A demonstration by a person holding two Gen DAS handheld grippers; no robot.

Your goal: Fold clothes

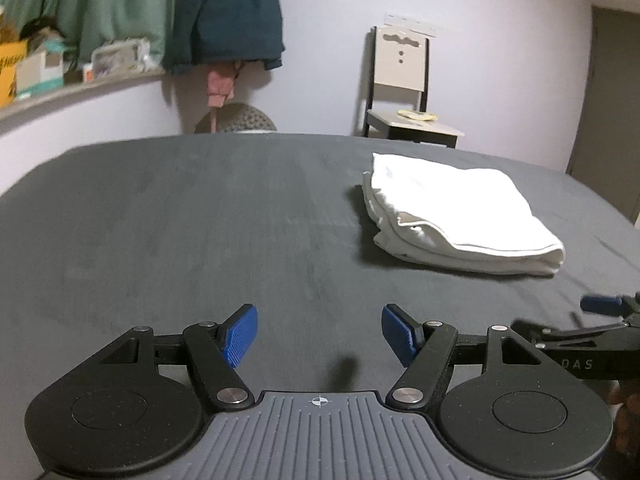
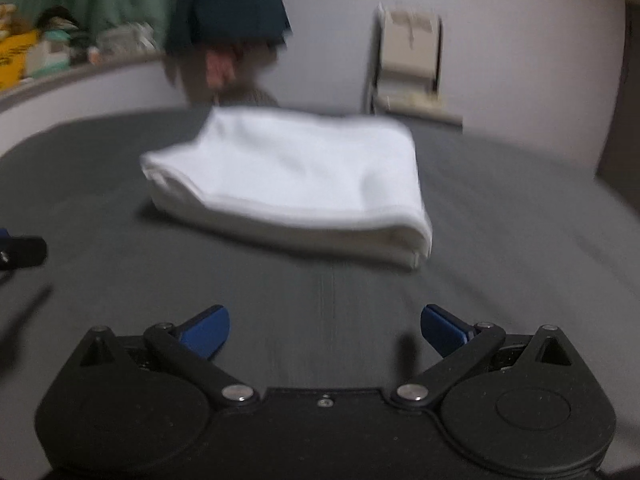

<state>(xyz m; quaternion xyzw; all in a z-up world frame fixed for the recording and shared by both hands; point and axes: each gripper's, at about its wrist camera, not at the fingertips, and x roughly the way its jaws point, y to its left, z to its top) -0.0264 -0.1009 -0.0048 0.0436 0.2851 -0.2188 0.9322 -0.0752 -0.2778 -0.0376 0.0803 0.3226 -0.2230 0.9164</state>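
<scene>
On the grey surface [image 1: 200,220] the white cloth [image 1: 460,216] lies folded in a neat stack, so folding looks done; left gripper [image 1: 320,334] and right gripper [image 2: 325,332] both wide open, empty, short of it.

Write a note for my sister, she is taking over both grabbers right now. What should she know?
Left hand-held gripper: open, holding nothing, over the grey bed.
Right hand-held gripper: open, holding nothing, facing the cloth.
White cloth: folded into a neat stack on the bed, nothing touching it.
Done: this piece looks folded.
Left: no other clothes show on the bed. Green and dark blue clothes hang by the back wall, possibly next.
</scene>
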